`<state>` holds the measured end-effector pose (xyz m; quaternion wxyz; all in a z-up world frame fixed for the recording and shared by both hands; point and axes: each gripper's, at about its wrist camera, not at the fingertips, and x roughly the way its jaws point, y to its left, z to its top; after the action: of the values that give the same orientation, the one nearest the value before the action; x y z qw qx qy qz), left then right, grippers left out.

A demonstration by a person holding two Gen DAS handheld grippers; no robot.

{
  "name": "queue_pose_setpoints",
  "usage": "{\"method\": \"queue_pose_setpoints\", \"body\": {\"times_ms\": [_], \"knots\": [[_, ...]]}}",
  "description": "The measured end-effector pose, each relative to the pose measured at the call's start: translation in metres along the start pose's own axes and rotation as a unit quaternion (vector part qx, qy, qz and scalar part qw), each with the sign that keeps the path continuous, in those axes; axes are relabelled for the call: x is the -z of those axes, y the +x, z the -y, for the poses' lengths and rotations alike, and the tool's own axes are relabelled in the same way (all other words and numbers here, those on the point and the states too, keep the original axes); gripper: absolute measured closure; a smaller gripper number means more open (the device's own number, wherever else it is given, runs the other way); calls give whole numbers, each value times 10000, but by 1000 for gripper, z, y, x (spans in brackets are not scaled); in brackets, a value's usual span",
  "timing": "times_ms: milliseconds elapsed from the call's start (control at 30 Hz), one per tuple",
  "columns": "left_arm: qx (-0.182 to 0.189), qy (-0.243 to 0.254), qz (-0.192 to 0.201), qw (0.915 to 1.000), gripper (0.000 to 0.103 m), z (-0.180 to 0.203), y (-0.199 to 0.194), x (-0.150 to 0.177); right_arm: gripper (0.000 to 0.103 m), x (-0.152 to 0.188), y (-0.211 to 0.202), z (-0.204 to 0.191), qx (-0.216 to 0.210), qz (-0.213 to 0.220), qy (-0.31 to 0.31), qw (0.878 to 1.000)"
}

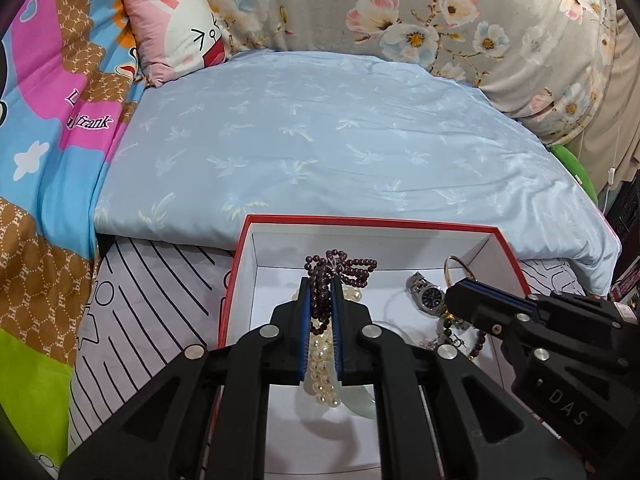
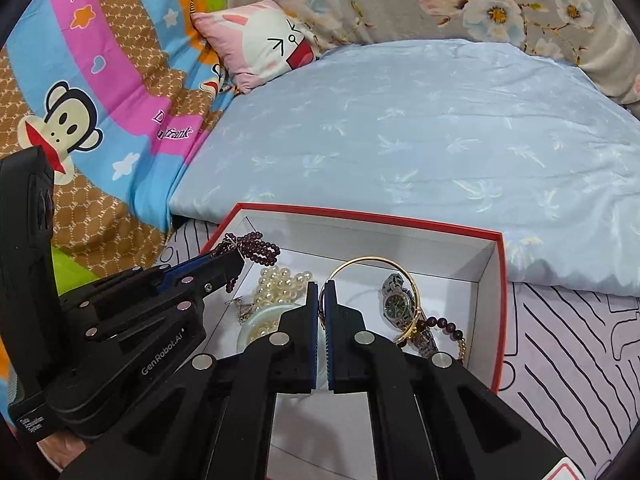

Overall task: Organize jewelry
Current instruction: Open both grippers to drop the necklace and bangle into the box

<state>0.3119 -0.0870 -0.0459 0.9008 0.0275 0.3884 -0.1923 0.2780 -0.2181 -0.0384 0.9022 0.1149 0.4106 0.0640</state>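
My left gripper [image 1: 321, 280] is clamped on the dark garnet bead strand [image 1: 340, 266], holding it over the red-rimmed white box [image 1: 360, 222], above the pearl necklace [image 1: 322, 364], while my right gripper [image 2: 321, 292] has its pads nearly together, pinching the gold bangle [image 2: 374, 259] by its rim over the same box. The box sits on a line-patterned sheet [image 1: 152, 320], in front of a pale blue quilt [image 1: 320, 132], a cartoon blanket [image 2: 100, 80] and a bunny pillow [image 1: 180, 32]. Only my right camera shows the bangle propped against the silver watch [image 2: 396, 304] and a pale dish [image 2: 260, 320] under the pearls.
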Motion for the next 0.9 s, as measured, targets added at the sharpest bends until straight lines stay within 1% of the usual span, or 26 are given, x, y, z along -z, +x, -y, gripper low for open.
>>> {"method": "queue_pose_setpoints", "body": {"times_ms": [200,300,400,467,533,600,767,900], "knots": [[-9,3,-54,10000,95,-2,7,0,99,0,11,-3,18,-73,-38,10000],[-18,21,-79,10000,94,-2,9,0,98,0,13,-2,78,-44,-28,10000],[-84,18,-81,9999,88,-2,11,0,96,0,10,-2,111,15,1,9999],[-125,14,-24,9999,88,-1,10,0,95,0,8,-2,125,47,-2,9999],[-177,3,19,9998,79,-1,6,-1,94,1,4,-2,130,75,-9,9999],[-235,-33,63,9997,71,-2,2,-2,88,2,-3,-3,215,158,-26,9996],[-262,-68,169,9995,69,-2,-11,-3,87,5,-20,0,208,278,16,9994],[-322,16,262,9991,69,2,-22,-2,87,9,-33,1,262,345,2,9991]]}}
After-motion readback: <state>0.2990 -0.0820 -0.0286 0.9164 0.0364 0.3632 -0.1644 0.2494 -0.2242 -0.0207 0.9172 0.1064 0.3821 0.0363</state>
